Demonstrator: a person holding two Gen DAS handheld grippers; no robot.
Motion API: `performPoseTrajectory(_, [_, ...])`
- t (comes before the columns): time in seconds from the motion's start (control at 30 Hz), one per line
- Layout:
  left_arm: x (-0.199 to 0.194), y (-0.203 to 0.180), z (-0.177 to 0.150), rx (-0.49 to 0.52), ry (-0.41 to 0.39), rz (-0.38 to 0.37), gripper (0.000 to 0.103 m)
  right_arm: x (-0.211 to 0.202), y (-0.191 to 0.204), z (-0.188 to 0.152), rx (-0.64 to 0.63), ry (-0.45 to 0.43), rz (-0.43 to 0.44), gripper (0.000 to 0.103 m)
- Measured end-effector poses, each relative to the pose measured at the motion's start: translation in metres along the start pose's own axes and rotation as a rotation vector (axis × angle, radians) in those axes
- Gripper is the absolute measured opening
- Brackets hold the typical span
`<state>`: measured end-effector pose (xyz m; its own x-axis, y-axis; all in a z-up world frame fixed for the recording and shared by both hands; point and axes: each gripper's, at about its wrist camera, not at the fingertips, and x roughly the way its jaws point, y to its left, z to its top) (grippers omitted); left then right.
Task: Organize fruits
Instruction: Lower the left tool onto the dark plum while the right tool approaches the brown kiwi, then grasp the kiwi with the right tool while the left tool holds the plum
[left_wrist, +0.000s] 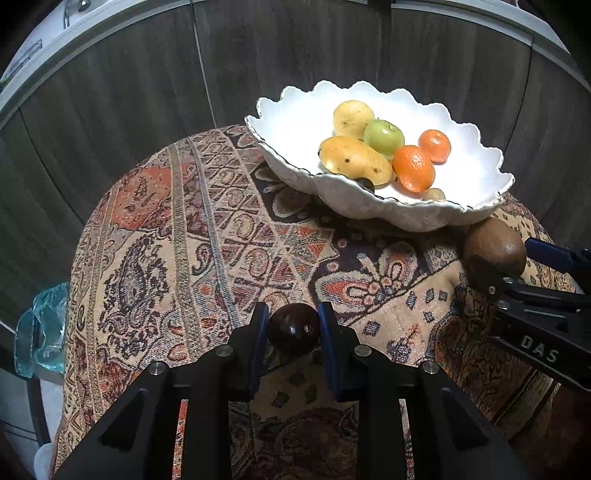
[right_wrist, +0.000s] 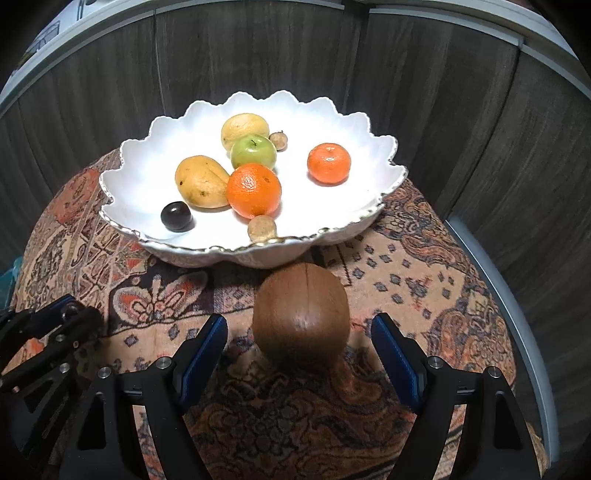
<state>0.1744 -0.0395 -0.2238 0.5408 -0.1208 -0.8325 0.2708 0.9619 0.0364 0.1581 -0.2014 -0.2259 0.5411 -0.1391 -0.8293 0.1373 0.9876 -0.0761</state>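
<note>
Left hand-held gripper (left_wrist: 293, 325): blue pads pressed against both sides of a dark plum (left_wrist: 293, 328), pinching it just above the patterned cloth (left_wrist: 207, 236) that covers the round table. Whether the plum touches the cloth cannot be told.

Right hand-held gripper (right_wrist: 299, 343): jaws spread wide, one on either side of a large brown round fruit (right_wrist: 301, 317). A gap shows between each pad and the fruit; no contact. The fruit rests on the cloth just in front of the white scalloped bowl (right_wrist: 147, 184). In the left wrist view the same brown fruit sits at the right edge, near the bowl's side.

Bowl contents, right wrist view: two yellow mangoes (right_wrist: 201, 181), a green apple (right_wrist: 253, 151), a large orange (right_wrist: 254, 190), a smaller orange (right_wrist: 328, 163) set apart to the right, a second dark plum (right_wrist: 176, 216), two small tan fruits (right_wrist: 262, 228).

Background: dark wood panels (right_wrist: 443, 92).
</note>
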Motion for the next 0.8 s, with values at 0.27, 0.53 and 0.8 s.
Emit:
performPoseTrajectory(0.27, [0.0,0.005,0.005,-0.03,-0.002,-0.009,0.028,0.026,0.002,0.002,0.017,0.043,0.002,0.068])
performPoseTrajectory(0.53, [-0.006,-0.001,0.006,-0.02,-0.005,-0.016,0.028,0.028,0.0,0.0,-0.013,0.033,-0.007,0.057])
performPoseTrajectory(0.8, [-0.02,-0.003,0.007,-0.011,-0.02,-0.005,0.028,0.014,-0.004,-0.006,-0.009,0.038,0.005,0.056])
